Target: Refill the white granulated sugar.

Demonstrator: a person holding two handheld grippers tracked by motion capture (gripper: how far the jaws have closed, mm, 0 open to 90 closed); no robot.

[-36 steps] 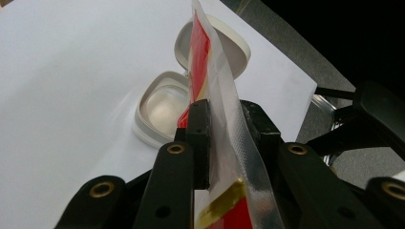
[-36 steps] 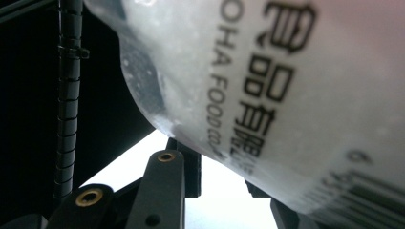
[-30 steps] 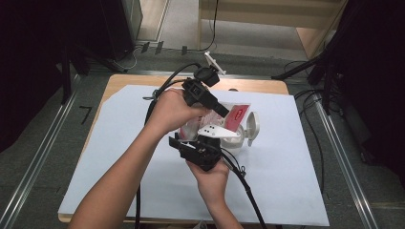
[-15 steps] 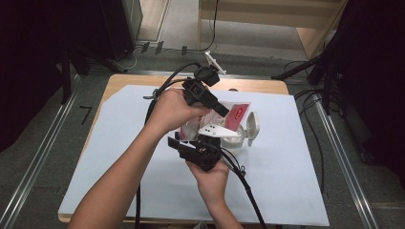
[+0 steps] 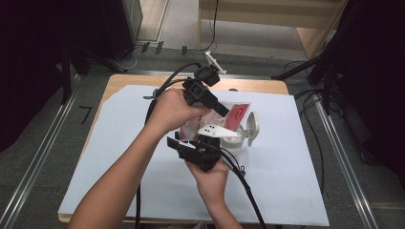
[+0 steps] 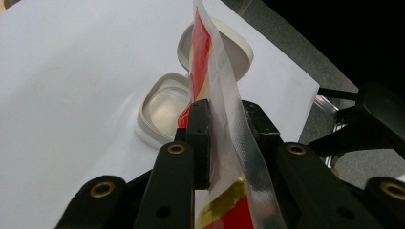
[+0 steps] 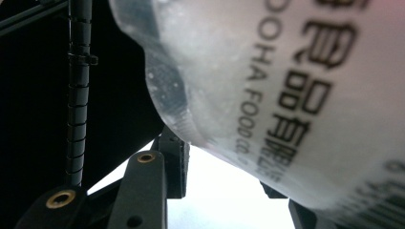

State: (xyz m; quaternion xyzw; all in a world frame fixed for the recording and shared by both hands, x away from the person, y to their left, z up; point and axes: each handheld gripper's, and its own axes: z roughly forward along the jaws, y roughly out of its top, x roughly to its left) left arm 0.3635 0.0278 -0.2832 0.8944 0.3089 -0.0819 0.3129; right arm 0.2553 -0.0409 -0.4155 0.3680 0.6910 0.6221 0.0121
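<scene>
Hovering mid-frame in the high view, both hands hold a food packet (image 5: pixel 224 119) above the open white container (image 5: pixel 241 136) on the table (image 5: pixel 119 157). In the left gripper view, the left hand-held gripper (image 6: pixel 227 114) pinches the packet's clear edge. In the right gripper view, the right hand-held gripper (image 7: pixel 224 167) has just been loosening around the packet, which fills the frame's upper right; whether its pads press I cannot tell, and the packet could slip sideways and miss the container.
</scene>
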